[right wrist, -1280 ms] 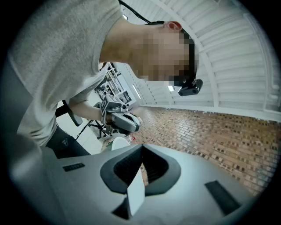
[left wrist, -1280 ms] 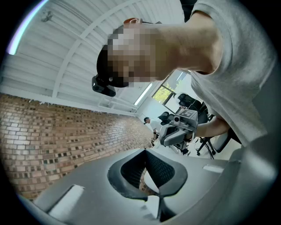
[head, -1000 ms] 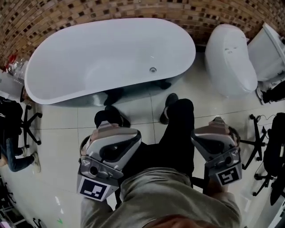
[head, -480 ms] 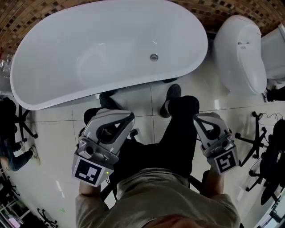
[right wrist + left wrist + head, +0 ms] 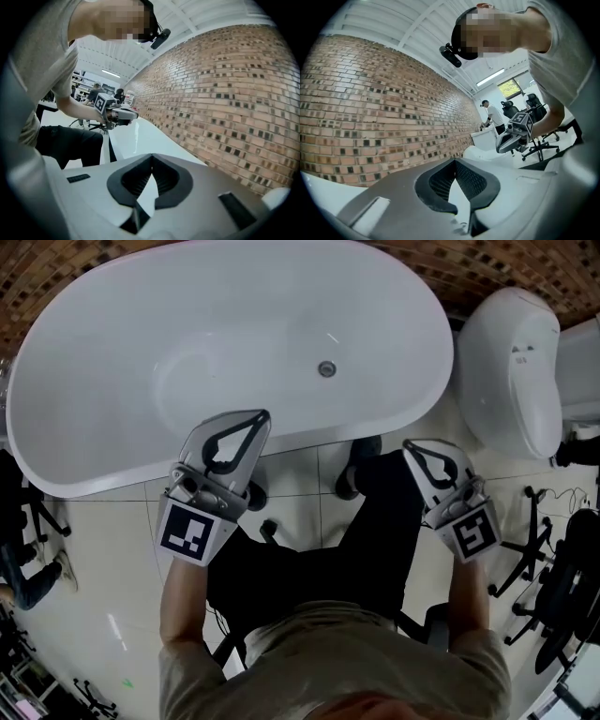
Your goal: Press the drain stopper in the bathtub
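Observation:
A white oval bathtub point(image 5: 112, 381) fills the upper head view. Its small round metal drain stopper point(image 5: 326, 369) sits in the tub floor, right of centre. My left gripper point(image 5: 265, 414) is shut with nothing in it, its tip over the tub's near rim, left of and nearer than the stopper. My right gripper point(image 5: 407, 446) is shut and empty too, and hangs over the floor just outside the tub's near right rim. In the left gripper view the jaws point(image 5: 454, 160) meet at the tip, as do those in the right gripper view point(image 5: 151, 155). Neither gripper view shows the stopper.
A white toilet-like fixture point(image 5: 514, 371) stands right of the tub. A brick wall point(image 5: 487, 263) runs behind. Office chairs stand at the right point(image 5: 553, 568) and left point(image 5: 28, 521) edges. The person's dark-trousered legs and shoes point(image 5: 356, 465) stand on the tiled floor by the tub.
The view has closed in on the tub. Both grippers rose and moved forward; the left one now reaches over the near rim, the right one nears the rim.

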`<state>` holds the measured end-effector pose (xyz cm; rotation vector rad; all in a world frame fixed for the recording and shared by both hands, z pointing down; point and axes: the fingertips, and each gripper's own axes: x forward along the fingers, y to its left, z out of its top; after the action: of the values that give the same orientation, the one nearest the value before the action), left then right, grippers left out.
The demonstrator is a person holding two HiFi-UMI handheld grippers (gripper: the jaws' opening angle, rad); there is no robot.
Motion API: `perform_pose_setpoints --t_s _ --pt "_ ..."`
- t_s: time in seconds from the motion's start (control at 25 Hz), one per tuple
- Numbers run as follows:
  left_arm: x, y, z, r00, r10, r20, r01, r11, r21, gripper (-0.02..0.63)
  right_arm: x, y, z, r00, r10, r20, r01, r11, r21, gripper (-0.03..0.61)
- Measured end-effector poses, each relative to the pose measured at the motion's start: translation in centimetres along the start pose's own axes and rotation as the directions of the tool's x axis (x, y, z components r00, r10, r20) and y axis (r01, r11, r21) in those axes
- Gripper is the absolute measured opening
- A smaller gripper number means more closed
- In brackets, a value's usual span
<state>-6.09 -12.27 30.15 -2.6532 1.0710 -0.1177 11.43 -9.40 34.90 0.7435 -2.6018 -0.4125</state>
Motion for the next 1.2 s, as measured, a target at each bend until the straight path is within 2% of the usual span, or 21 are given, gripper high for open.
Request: perform_pose_setpoints --t_s 0.08,0.16,0.24,0.36,0.44,0.52,0.6,0.68,0.76,0.84,0.92,1.0,1.12,1.2 --pt "0.6 2.0 -1.6 1.0 0.028 0.006 -0.028 0.999 0.035 0.009 2.8 -1.4 -1.5 0.998 0.025 -0.063 -0.024 1.0 0.006 0.0" --pt "1.2 3.9 -3.7 0.998 0.062 -0.01 -0.061 0.996 0.067 0.009 5.8 -2.8 -3.6 0.989 0.041 -0.145 -0.032 0.997 0.065 0.0" --pt "1.5 5.4 -5.8 0.994 0.105 -0.034 -0.103 0.992 0.076 0.008 9.4 -4.1 -4.9 0.984 0.074 -0.162 -0.061 0.995 0.083 0.0" --pt "1.6 6.6 -7.4 0.986 0.164 -0.034 -0.16 0.983 0.095 0.009 15.2 -5.4 -7.9 0.966 0.173 -0.194 -0.162 0.984 0.07 0.0" --pt "1.8 7.0 -8.0 0.981 0.192 -0.019 -0.188 0.974 0.125 0.009 19.1 -5.9 -11.3 0.938 0.247 -0.244 -0.243 0.969 0.046 0.0" --pt "2.1 7.5 -8.6 0.976 0.218 -0.01 -0.214 0.965 0.149 0.009 22.9 -6.3 -16.1 0.893 0.305 -0.33 -0.308 0.95 0.044 0.0" --pt "2.3 7.9 -9.5 0.969 0.246 -0.018 -0.241 0.958 0.159 0.009 26.5 -6.6 -21.9 0.829 0.341 -0.443 -0.351 0.934 0.064 0.0" --pt "2.4 8.4 -10.1 0.962 0.27 -0.036 -0.261 0.952 0.157 0.009 29.5 -6.7 -28.1 0.749 0.356 -0.559 -0.381 0.922 0.077 0.0" --pt "2.4 8.9 -10.2 0.955 0.291 -0.049 -0.282 0.949 0.142 0.009 31.5 -6.5 -34.0 0.658 0.366 -0.659 -0.422 0.903 0.08 0.0" --pt "2.3 9.2 -10.7 0.947 0.311 -0.08 -0.299 0.945 0.135 0.009 33.1 -5.7 -38.9 0.581 0.38 -0.72 -0.457 0.884 0.098 0.0" --pt "2.2 9.3 -11.2 0.942 0.318 -0.107 -0.305 0.944 0.128 0.009 34.3 -4.5 -42.5 0.541 0.396 -0.742 -0.466 0.876 0.128 0.0" --pt "2.2 9.4 -11.4 0.94 0.318 -0.125 -0.305 0.946 0.11 0.009 34.9 -3.4 -45.2 0.517 0.405 -0.754 -0.462 0.874 0.152 0.0" --pt "2.0 9.6 -11.9 0.937 0.319 -0.143 -0.31 0.947 0.078 0.009 35.2 -1.3 -48.4 0.474 0.403 -0.783 -0.524 0.843 0.117 0.0" --pt "2.1 9.6 -12.2 0.936 0.319 -0.152 -0.312 0.948 0.066 0.009 35.4 -0.3 -50.2 0.457 0.396 -0.797 -0.554 0.827 0.094 0.0"
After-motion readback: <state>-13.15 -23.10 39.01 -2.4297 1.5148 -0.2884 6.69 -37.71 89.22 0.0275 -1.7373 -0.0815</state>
